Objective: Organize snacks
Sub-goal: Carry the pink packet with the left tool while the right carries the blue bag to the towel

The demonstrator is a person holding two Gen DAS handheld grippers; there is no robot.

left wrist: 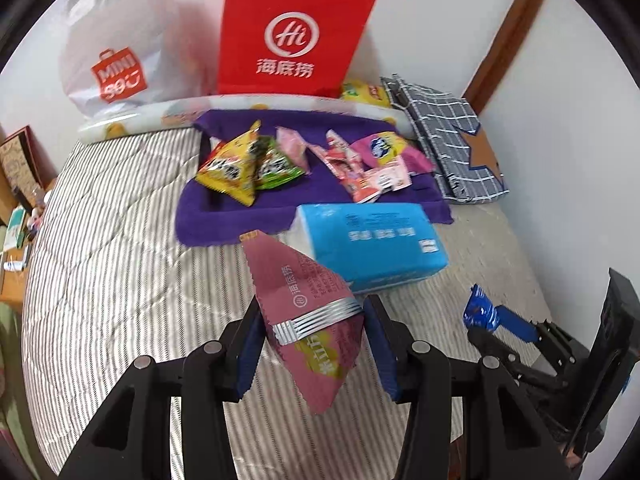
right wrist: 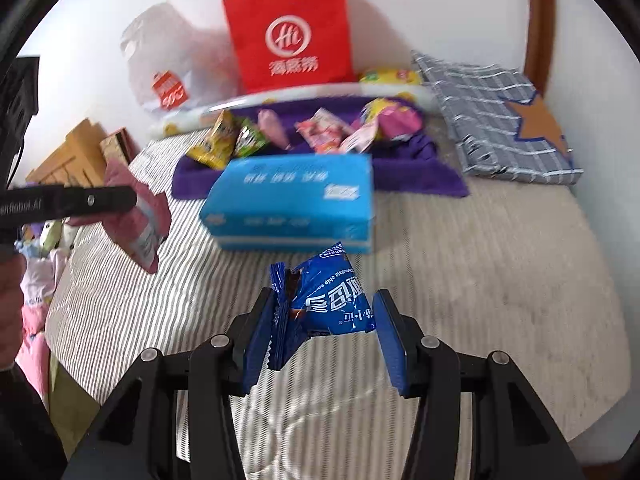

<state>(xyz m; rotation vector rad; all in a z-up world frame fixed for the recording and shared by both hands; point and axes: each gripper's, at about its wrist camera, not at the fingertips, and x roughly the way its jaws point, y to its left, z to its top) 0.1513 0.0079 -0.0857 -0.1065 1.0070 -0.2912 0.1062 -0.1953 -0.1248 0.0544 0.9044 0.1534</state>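
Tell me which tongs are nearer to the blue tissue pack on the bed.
Right, though only slightly. The right tongs, shut on a blue cookie packet, are just in front of the blue tissue pack. The left tongs, shut on a pink snack packet, are beside its left front corner.

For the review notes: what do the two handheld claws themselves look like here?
Both match: the left claw and right claw have black angular linkage arms with round silver pivot pins and flat blue ribbed pads. Seen from the right wrist view, the left unit's black body carries white lettering, partly cut off.
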